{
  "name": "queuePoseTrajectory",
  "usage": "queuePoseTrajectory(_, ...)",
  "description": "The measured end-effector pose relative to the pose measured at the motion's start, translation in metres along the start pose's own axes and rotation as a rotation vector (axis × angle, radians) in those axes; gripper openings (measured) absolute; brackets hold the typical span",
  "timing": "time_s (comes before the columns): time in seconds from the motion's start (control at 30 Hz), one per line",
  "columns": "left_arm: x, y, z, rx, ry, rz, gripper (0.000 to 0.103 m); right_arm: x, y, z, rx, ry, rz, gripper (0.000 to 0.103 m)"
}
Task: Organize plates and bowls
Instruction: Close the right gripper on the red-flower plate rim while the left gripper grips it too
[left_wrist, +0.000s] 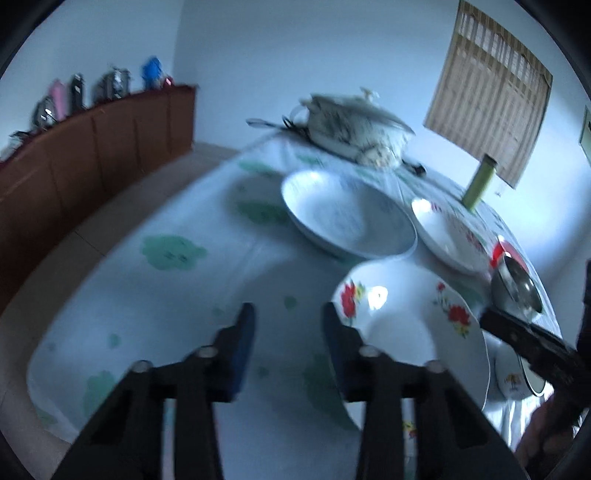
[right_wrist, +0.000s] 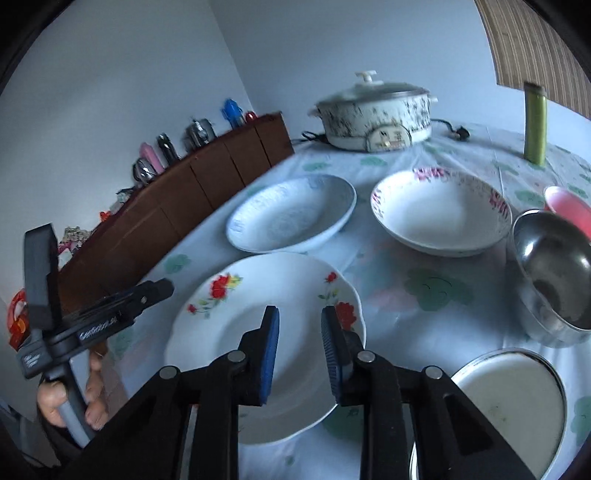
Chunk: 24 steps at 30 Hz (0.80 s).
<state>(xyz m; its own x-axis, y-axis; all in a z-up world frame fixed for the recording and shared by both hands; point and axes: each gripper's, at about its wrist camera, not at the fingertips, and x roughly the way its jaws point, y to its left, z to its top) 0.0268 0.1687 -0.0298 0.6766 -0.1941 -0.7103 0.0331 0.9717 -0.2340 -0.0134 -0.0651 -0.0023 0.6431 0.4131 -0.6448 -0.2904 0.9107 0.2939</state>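
Right wrist view, right tool (right_wrist: 297, 326) narrowly apart over flowered plate (right_wrist: 236, 325), gripping nothing, left tool (left_wrist: 290, 319) likewise.

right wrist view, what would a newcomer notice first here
The white plate with red flowers sits nearest, just beyond the right gripper, whose blue pads stand slightly apart with nothing between them. Behind it lie a pale blue plate and a pink-rimmed bowl, with a shiny steel bowl at the right. A lidded electric pot stands at the table's far side.
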Motion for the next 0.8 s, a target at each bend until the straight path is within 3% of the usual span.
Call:
queuePoseTrajectory(0.13, 0.010, 0.001, -0.001, -0.010, 0.059, -0.074, 0.031, 0.008, -0.018, 0.004, 0.073, 0.005, -0.053, 0.026)
queuePoseTrajectory(0.23, 0.014, 0.001, 0.002, -0.017, 0.083, -0.097, 0.032, 0.020, -0.023, 0.006, 0.081, 0.068, -0.055, 0.028)
queuePoseTrajectory(0.33, 0.015, 0.001, 0.002, -0.012, 0.121, -0.134, 0.032, 0.025, -0.019, 0.010, 0.038, 0.091, -0.098, 0.028)
queuePoseTrajectory(0.8, 0.029, -0.010, -0.007, 0.006, 0.262, -0.297, 0.031, 0.049, -0.012, 0.009, -0.079, 0.195, -0.128, 0.028)
